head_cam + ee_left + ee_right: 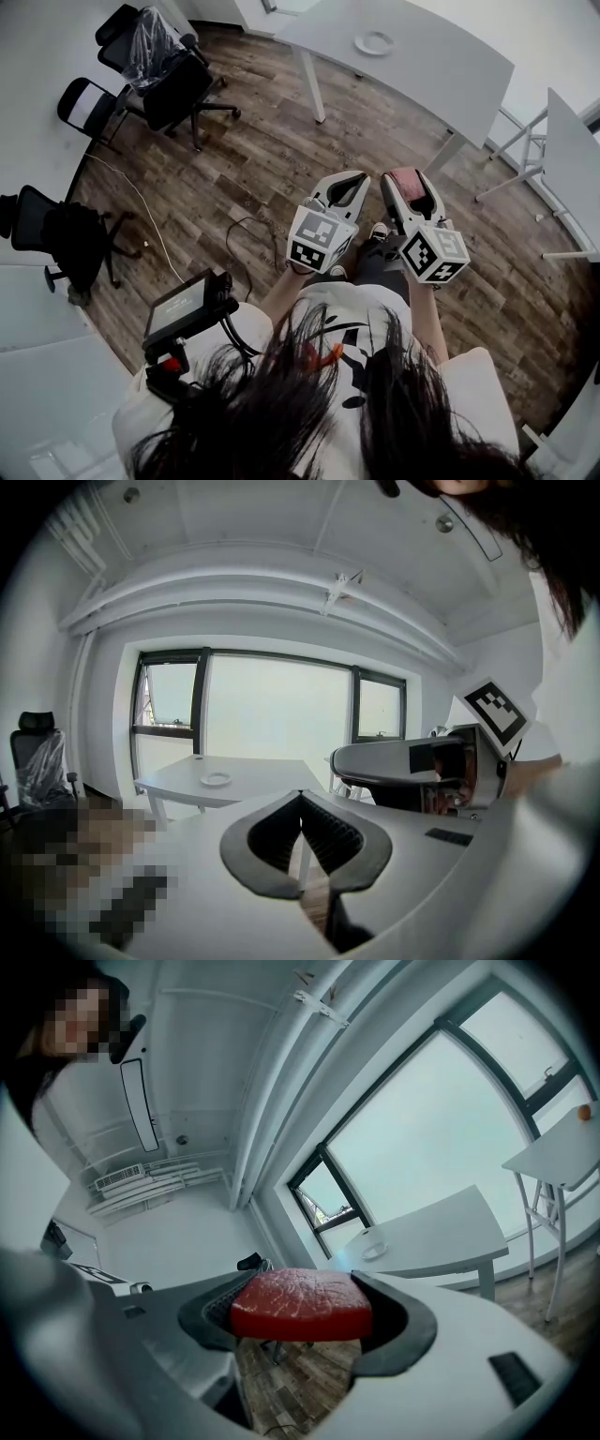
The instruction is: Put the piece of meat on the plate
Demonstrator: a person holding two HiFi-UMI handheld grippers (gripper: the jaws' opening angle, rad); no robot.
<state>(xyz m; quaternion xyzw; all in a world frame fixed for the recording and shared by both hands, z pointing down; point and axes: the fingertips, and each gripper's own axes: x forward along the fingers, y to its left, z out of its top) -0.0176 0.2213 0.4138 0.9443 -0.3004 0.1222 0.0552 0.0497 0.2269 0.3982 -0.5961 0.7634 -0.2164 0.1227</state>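
A red slab of meat [300, 1305] sits clamped between the jaws of my right gripper [305, 1321]; in the head view the meat [405, 180] shows pink at the tip of that right gripper [410, 192]. My left gripper [345, 190] is held beside it, shut and empty, its tips meeting in the left gripper view [301, 797]. A small white plate [376, 43] lies on the white table [441, 66] far ahead, also seen as a plate [216, 779] on that table and as a plate [372, 1243] past the meat. Both grippers are held high over the floor.
Wood floor lies between me and the table. Black office chairs [164, 70] stand at the left, another chair [66, 239] nearer. A cable [248, 234] trails on the floor. A second white table [574, 169] stands at the right. A small monitor [183, 307] hangs by my left side.
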